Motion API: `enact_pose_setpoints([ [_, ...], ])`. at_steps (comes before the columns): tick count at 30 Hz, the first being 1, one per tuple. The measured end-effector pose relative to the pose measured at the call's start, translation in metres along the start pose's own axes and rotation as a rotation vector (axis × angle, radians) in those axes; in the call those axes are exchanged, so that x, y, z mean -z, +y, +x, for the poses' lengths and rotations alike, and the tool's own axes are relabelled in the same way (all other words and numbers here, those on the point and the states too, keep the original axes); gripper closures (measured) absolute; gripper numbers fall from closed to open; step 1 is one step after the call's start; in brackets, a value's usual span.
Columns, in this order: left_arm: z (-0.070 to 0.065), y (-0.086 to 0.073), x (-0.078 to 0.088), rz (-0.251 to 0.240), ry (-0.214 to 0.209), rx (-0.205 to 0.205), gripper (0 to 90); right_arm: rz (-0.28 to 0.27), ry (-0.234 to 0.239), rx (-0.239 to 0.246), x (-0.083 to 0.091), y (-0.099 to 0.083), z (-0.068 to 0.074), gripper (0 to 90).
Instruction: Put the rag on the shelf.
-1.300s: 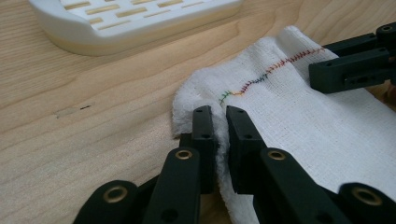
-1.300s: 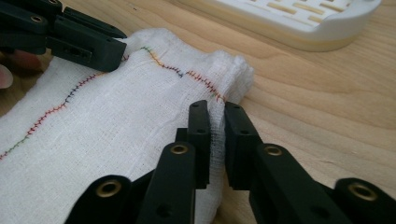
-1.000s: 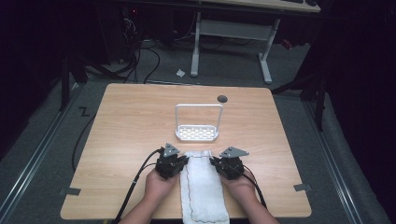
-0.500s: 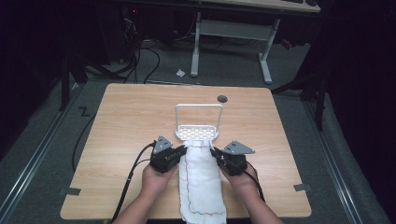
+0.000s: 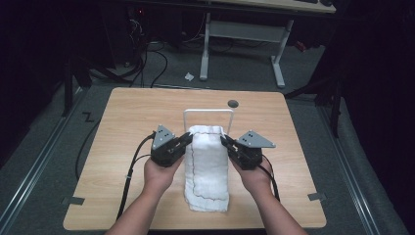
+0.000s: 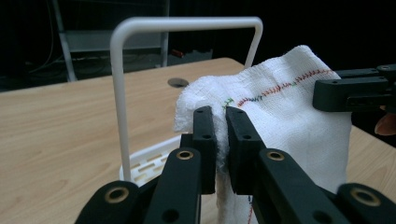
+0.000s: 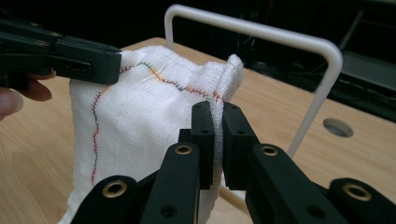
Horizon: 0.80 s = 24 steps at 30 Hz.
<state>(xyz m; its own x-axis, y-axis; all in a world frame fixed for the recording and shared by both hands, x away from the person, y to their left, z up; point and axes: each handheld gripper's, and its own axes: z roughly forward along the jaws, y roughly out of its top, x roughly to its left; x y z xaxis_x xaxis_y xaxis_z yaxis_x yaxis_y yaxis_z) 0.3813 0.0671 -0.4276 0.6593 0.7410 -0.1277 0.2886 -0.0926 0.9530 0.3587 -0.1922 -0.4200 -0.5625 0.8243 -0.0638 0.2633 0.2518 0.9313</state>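
A white cloth (image 5: 208, 166) with coloured stitching is lifted at its far end, its near end trailing on the wooden table (image 5: 127, 112). My left gripper (image 5: 186, 138) is shut on the cloth's far left corner (image 6: 205, 100). My right gripper (image 5: 224, 141) is shut on the far right corner (image 7: 224, 84). Just beyond the raised edge stands a white rack (image 5: 207, 112) with a tall hoop-shaped rail (image 6: 140, 28) and a slotted base (image 6: 149, 161). The cloth's top edge (image 7: 154, 70) hangs slightly below the rail (image 7: 261, 32) and in front of it.
A small dark round hole (image 5: 233, 104) sits in the table behind the rack. Cables (image 5: 132, 171) trail from the grippers toward the front edge. Beyond the table are desk legs (image 5: 205, 44) and floor cables.
Both grippers have lifted the cloth's far end and carried it forward, from flat on the table near the front to right in front of the rack's rail.
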Motion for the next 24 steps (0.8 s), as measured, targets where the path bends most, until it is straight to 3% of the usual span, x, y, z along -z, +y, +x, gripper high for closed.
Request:
enact_pose_setpoints([
  [15,-0.007,0.055,0.018,-0.111,0.010,-0.062,83.4,-0.114,-0.024,0.027,0.019,0.048,-0.002,85.3],
  [24,-0.009,0.079,0.023,-0.156,0.018,-0.090,83.5,-0.167,-0.031,0.030,0.026,0.071,-0.005,85.2],
])
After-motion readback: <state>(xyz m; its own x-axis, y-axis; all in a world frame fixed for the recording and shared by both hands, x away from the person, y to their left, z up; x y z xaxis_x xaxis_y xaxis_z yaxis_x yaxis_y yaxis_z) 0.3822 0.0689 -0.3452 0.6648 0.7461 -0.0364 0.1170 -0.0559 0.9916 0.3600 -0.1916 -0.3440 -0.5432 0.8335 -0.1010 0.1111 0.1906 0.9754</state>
